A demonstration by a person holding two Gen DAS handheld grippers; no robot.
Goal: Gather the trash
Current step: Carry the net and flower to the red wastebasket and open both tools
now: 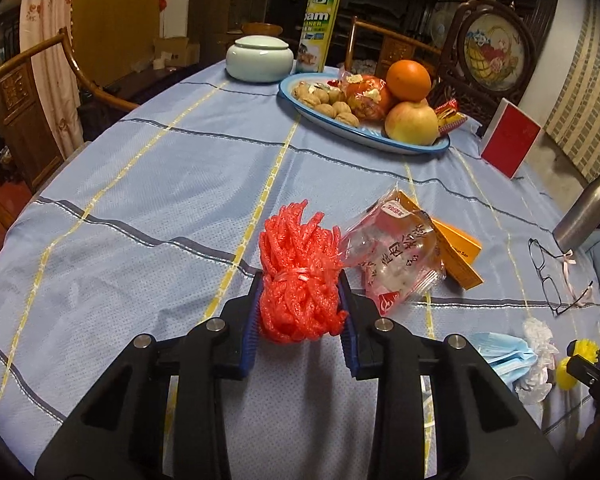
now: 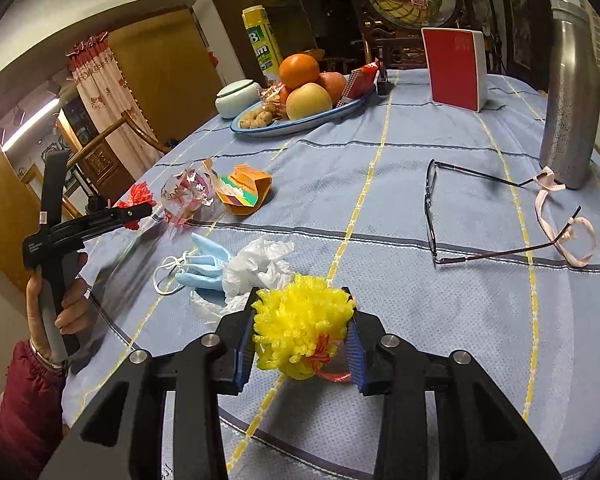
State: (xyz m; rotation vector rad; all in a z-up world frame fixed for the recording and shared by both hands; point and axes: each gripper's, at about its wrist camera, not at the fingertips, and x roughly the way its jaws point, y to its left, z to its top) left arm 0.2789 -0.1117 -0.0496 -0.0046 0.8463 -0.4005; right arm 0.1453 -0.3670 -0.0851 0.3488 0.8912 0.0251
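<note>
My left gripper [image 1: 302,280] is shut on a red foam fruit net [image 1: 296,276], held just above the blue tablecloth [image 1: 148,184]. It also shows in the right wrist view [image 2: 138,196]. My right gripper [image 2: 302,298] is shut on a yellow foam fruit net [image 2: 300,322]. A clear snack wrapper [image 1: 392,256] and an orange carton [image 1: 460,252] lie right of the red net. A blue face mask [image 2: 204,266] and crumpled white plastic [image 2: 260,266] lie just ahead-left of the right gripper.
A fruit plate [image 1: 340,124] with walnuts, an apple and an orange stands at the back, beside a celadon jar [image 1: 259,58] and a foam cleaner can [image 1: 316,20]. Glasses [image 2: 460,216], a steel flask [image 2: 572,96] and a red box [image 2: 454,68] stand to the right.
</note>
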